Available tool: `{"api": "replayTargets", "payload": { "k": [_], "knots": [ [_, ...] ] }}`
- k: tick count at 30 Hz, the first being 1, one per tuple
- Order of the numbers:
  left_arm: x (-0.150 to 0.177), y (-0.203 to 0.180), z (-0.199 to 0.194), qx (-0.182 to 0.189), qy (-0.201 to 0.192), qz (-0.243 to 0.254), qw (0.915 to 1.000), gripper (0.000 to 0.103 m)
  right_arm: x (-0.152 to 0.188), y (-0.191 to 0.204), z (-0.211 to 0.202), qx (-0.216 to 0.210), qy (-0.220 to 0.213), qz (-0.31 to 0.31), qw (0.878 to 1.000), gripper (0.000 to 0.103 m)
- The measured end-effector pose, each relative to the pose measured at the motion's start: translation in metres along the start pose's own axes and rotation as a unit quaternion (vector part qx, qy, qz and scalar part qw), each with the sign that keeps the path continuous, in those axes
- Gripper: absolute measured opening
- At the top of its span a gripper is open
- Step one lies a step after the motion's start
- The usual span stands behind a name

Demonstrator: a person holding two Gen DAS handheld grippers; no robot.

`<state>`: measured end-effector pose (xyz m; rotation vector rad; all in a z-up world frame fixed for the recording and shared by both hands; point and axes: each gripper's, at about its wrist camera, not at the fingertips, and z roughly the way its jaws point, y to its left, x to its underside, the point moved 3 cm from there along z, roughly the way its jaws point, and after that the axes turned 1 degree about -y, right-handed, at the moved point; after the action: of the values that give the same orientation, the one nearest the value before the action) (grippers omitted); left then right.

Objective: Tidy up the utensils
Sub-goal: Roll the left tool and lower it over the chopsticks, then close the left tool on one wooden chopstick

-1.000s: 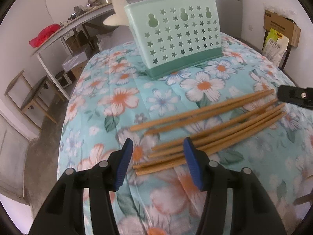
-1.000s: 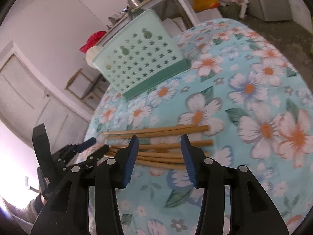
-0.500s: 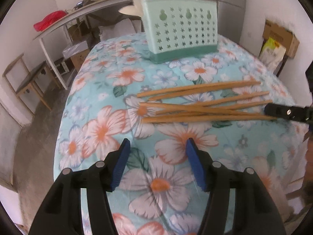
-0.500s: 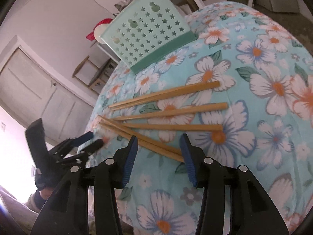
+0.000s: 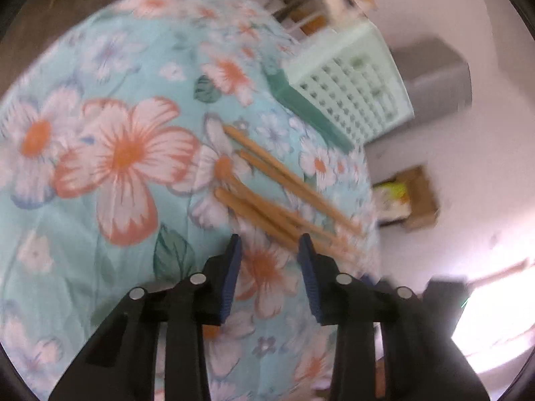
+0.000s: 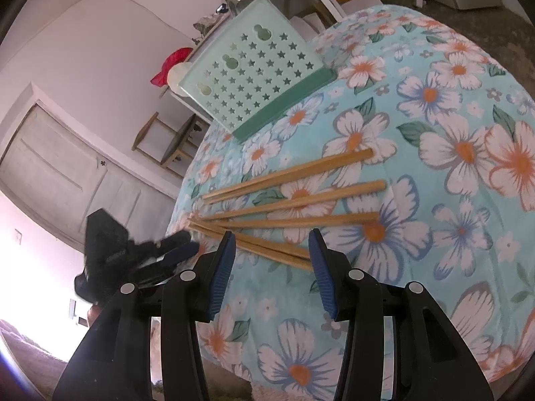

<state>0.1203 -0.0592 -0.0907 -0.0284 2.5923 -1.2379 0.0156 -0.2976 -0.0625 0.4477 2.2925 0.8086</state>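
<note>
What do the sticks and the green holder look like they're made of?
The chopsticks: probably bamboo or wood, judging by the matte tan colour, squared butt ends and no shine. The utensil holder: likely moulded plastic, a smooth pale mint wall with clean star cut-outs and a darker green base. Both grippers hang open, touching neither.

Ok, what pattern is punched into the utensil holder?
Star-shaped holes in the mint-green plastic utensil holder, clearest in the right wrist view.

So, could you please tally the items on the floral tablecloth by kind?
Wooden chopsticks: 6
Mint-green utensil holder: 1
Total: 7
</note>
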Motion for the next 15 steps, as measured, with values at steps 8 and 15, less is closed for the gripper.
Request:
{"api": "replayTargets", "payload": {
  "k": [8,15],
  "knots": [
    [-0.010,0.018,0.011,0.034,-0.014,-0.088,0.9954,0.013,-0.001,-0.001,0.002,0.001,0.001,0.000,1.000,0.044],
    [-0.001,0.020,-0.017,0.018,-0.023,-0.088,0.9957,0.013,-0.001,-0.004,-0.002,0.003,-0.003,0.002,1.000,0.044]
  ]
}}
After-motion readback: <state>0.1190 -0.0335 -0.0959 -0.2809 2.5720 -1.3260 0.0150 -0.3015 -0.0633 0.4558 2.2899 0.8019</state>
